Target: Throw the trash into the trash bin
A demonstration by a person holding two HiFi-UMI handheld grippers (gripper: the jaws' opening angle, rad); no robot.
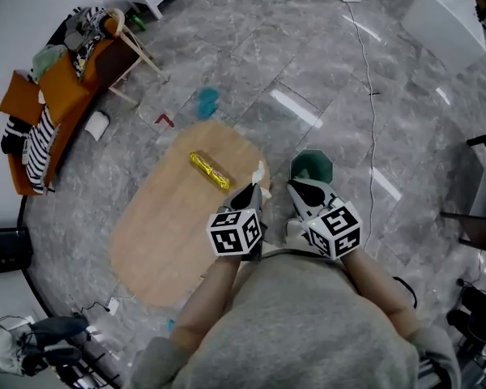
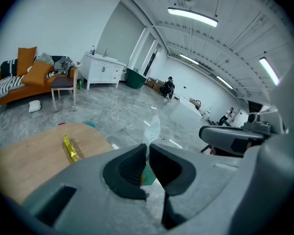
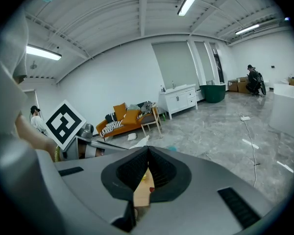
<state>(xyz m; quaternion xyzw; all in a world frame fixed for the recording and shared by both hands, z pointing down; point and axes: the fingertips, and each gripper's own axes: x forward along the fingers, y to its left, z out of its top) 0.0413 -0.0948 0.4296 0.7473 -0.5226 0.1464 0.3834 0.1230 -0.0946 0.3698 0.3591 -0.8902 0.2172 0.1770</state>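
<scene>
- A thin white scrap of trash (image 2: pixel 152 129) is pinched in the left tongs (image 2: pixel 148 148). The jaws are clenched on its lower end, and the rest stands free above the tips.
- The scrap is held in the air at the far right edge of the surface (image 1: pixel 162 233), just beside the green trash bin (image 1: pixel 324 159) that stands on the floor there. It is judged not yet to be over the opening.
- The right tongs (image 3: pixel 147 153) are closed with nothing seen between them, and are held above the bin's near side.
- The step is best done if the left tongs are carried sideways until the tips are clearly above the bin's mouth. They are then lowered close to the rim before the jaws are released, since so light a scrap is likely to drift.
- The right tongs should be drawn aside so that the opening is not blocked.
- A yellow wrapper (image 1: pixel 208 170) is seen lying on the surface near its far end, to be fetched afterwards.
</scene>
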